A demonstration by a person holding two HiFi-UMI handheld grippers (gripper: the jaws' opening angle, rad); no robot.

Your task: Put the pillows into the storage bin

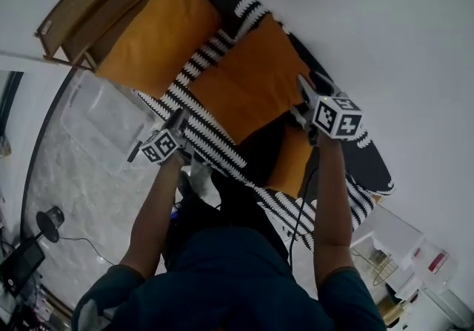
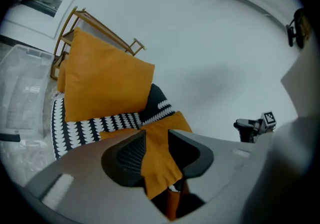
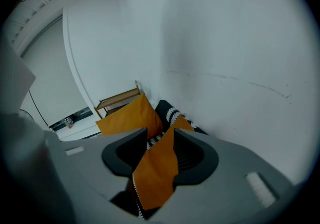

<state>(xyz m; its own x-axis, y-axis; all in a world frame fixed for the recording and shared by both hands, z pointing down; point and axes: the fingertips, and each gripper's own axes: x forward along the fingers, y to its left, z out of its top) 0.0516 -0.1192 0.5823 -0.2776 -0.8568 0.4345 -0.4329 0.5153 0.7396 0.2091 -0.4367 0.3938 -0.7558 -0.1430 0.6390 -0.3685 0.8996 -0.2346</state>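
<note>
White wall (image 1: pixel 385 26) behind pillows (image 1: pixel 248 85) on, perhaps, a sofa (image 1: pixel 215 146)

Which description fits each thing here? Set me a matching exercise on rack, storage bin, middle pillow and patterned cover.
1 rack; 2 storage bin; 3 middle pillow; 4 patterned cover.
A black and white; B orange, between open jaws of left gripper and right gripper; C clear plastic; D light brown wood.
Pairs: 1-D, 2-C, 3-B, 4-A.
</note>
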